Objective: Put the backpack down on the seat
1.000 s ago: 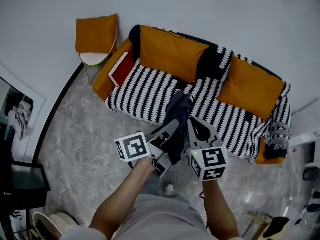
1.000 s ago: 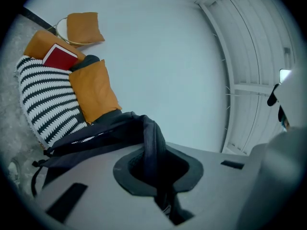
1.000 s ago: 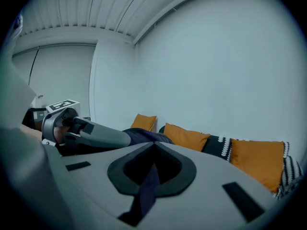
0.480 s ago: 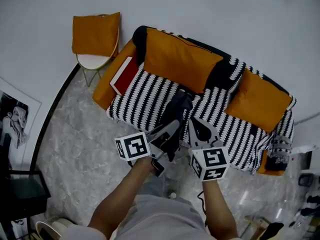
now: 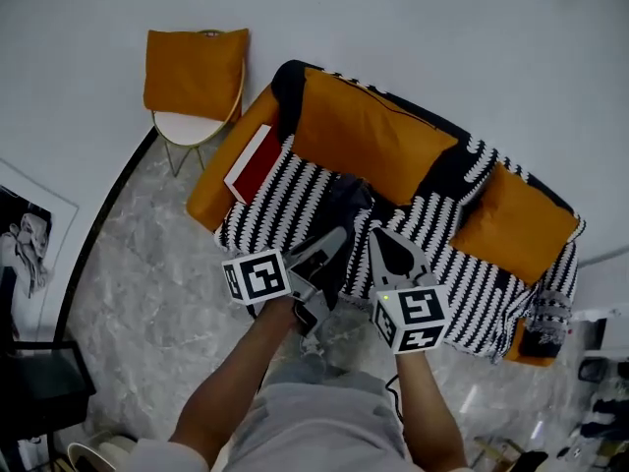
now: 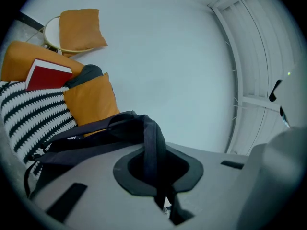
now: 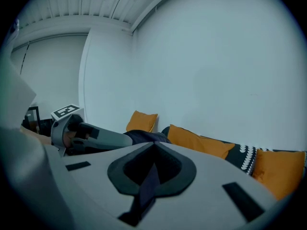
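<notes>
1. Your left gripper (image 5: 337,239): jaws closed tight on a black webbing strap (image 6: 152,145) of the dark fabric backpack (image 5: 346,205).
2. Your right gripper (image 5: 379,239): jaws likewise pinched shut on a dark strap (image 7: 149,181).
3. The backpack hangs between both grippers, over the front edge of the black-and-white striped sofa seat (image 5: 280,195); contact with it cannot be told.
4. Judged progress: you have the bag at the sofa; lowering it and letting go remain.

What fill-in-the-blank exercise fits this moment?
The left gripper and right gripper are each shut on a ____ of the backpack.
The sofa cover is striped black and ____.
The book lying on the sofa is ____.
Missing words: strap; white; red.
</notes>
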Demonstrator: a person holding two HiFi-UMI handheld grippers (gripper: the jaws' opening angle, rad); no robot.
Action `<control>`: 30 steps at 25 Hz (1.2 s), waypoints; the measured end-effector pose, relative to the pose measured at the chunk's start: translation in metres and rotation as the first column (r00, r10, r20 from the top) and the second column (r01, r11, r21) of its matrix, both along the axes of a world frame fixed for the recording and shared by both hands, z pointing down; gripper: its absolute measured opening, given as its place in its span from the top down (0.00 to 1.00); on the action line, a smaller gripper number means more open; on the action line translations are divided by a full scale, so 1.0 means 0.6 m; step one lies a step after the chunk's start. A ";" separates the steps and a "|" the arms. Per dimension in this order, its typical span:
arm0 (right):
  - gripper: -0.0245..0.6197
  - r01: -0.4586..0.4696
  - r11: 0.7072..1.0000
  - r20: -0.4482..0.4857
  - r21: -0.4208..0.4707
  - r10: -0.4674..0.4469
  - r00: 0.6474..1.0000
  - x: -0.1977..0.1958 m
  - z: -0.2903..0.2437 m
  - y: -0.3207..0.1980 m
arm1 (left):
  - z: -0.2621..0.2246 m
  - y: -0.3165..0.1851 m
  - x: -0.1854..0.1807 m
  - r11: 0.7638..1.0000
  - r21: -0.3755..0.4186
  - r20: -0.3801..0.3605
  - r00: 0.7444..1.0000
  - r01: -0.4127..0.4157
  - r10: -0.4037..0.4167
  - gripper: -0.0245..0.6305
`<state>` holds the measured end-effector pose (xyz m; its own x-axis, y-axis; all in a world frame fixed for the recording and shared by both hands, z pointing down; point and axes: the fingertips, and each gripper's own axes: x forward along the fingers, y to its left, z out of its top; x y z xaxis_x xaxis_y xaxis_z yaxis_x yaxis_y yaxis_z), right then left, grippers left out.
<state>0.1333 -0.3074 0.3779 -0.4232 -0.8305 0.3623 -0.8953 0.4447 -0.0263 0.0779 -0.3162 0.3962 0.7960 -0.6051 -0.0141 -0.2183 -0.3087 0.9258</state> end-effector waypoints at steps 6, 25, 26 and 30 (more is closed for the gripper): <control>0.96 0.054 0.999 0.007 0.001 -0.054 0.999 -0.052 0.007 -0.063 | 0.012 -0.064 -0.048 0.999 0.021 0.011 0.999 0.030 -0.030 0.93; 0.96 0.229 0.970 0.054 -0.084 -0.225 0.973 -0.161 0.150 -0.295 | 0.160 -0.286 -0.135 0.997 -0.010 0.099 0.992 0.077 -0.075 0.93; 0.96 0.237 0.967 0.053 -0.090 -0.233 0.971 -0.166 0.161 -0.309 | 0.169 -0.301 -0.138 0.997 -0.010 0.103 0.992 0.075 -0.074 0.93; 0.96 0.265 0.959 0.055 -0.101 -0.260 0.964 -0.188 0.198 -0.363 | 0.204 -0.355 -0.151 0.997 0.000 0.115 0.991 0.071 -0.071 0.93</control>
<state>0.0205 -0.5252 0.4968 -0.6374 -0.6457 0.4206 -0.7446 0.6565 -0.1206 -0.0126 -0.5292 0.5187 0.7473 -0.6600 0.0775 -0.3442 -0.2847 0.8947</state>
